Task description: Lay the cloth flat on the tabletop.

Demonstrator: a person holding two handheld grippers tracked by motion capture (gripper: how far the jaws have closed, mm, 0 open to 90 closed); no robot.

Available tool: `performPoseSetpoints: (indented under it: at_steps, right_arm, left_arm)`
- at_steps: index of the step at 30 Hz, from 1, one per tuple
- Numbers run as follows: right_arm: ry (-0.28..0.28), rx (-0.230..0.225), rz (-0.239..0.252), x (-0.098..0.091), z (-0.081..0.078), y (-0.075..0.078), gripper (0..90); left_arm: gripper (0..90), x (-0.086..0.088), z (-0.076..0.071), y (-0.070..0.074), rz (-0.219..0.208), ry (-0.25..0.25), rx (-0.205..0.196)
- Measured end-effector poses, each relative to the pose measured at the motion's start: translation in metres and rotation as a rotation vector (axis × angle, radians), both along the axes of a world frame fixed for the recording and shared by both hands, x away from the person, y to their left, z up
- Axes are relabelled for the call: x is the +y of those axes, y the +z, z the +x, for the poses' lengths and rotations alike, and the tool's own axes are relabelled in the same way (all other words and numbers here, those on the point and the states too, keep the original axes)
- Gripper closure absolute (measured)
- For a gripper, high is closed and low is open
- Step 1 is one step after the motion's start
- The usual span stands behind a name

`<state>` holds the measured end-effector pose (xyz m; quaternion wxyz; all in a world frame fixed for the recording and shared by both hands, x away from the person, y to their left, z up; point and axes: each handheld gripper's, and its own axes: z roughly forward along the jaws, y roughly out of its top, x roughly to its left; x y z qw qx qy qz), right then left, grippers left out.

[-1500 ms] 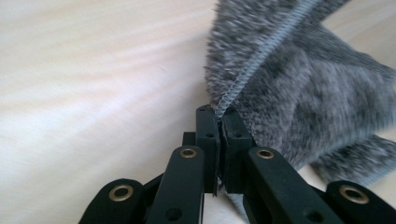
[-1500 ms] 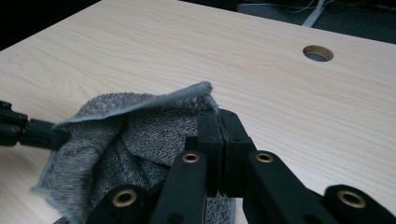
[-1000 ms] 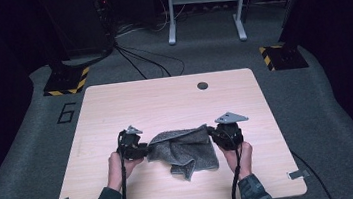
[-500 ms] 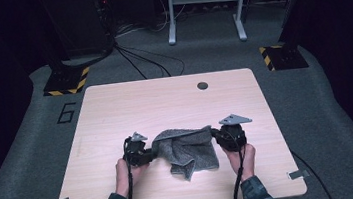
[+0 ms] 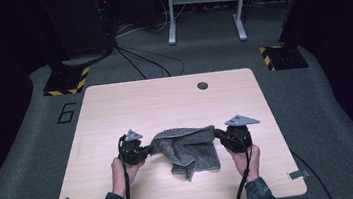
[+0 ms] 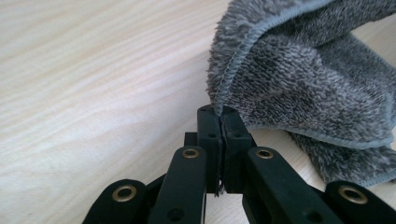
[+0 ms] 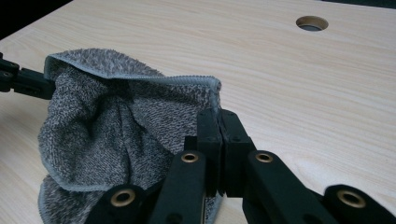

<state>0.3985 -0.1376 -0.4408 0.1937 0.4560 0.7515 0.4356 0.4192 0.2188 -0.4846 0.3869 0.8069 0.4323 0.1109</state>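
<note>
High view: the towel (image 5: 187, 148) hangs between both grippers at the table's (image 5: 164, 101) 6 o'clock side, its long axis left to right.

Left gripper view: the left gripper (image 6: 219, 112) pinches the hem, towel toward 1 o'clock.

Right gripper view: the right gripper (image 7: 218, 114) is clamped on the opposite corner, towel toward 10 o'clock.

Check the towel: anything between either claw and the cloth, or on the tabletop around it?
Nothing visible in the way. The left claw and the right claw are each shut on the hemmed edge of the grey towel. The wooden table around it is bare except for a round hole far off.
</note>
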Motion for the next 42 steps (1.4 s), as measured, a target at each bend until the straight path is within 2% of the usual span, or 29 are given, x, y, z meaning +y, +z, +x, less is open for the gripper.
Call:
performPoseSetpoints:
  at_steps: [3,4,10,16,22,26,27,28,34,35,37,39,40,41,42]
  right_arm:
    - [0.004,0.001,0.0,0.0,0.0,0.0,88.8]
    - [0.005,0.003,0.004,0.0,-0.001,0.001,88.8]
    - [0.014,0.016,0.025,-0.001,-0.002,0.002,88.9]
    - [0.005,0.03,0.033,-0.001,0.002,0.0,89.3]
    - [0.008,0.032,0.038,-0.001,0.001,0.0,89.6]
    - [0.014,0.039,0.043,0.0,0.006,-0.001,89.8]
    - [0.018,0.039,0.042,0.001,0.008,0.0,89.8]
    - [0.018,0.039,0.042,0.001,0.008,0.0,89.8]
    - [0.028,0.043,0.026,0.005,0.025,0.003,89.9]
    - [0.027,0.045,0.024,0.005,0.029,0.004,89.9]
    - [0.024,0.042,0.012,0.006,0.046,0.012,90.0]
    - [0.021,0.03,-0.007,0.007,0.061,0.02,90.0]
    - [0.015,0.024,-0.014,0.008,0.08,0.032,90.0]
    - [0.015,0.024,-0.014,0.008,0.08,0.032,90.0]
    - [0.013,0.018,-0.019,0.009,0.088,0.037,90.0]
  left_arm:
    - [88.6,0.004,-0.001,0.005,-0.003,0.0,-0.016]
    - [88.6,0.006,-0.002,0.006,-0.016,0.006,-0.013]
    - [88.8,0.01,-0.006,0.011,-0.031,0.017,-0.02]
    - [88.8,0.015,-0.003,0.013,-0.032,0.031,-0.011]
    - [88.8,0.018,-0.004,0.014,-0.028,0.022,-0.005]
    - [88.8,0.018,0.001,0.013,-0.024,0.025,-0.002]
    - [88.8,0.019,0.003,0.014,-0.01,0.015,0.002]
    - [88.8,0.018,0.005,0.014,-0.017,0.019,-0.005]
    - [88.9,0.021,0.026,0.015,0.008,0.021,0.01]
    - [89.0,0.022,0.034,0.017,0.017,0.018,0.013]
    - [89.0,0.023,0.049,0.023,0.054,0.018,0.008]
    - [89.1,0.023,0.067,0.033,0.081,0.027,-0.007]
    - [89.2,0.023,0.076,0.04,0.092,0.038,-0.022]
    - [89.2,0.023,0.084,0.047,0.095,0.039,-0.028]
    - [89.1,0.023,0.096,0.061,0.12,0.045,-0.049]
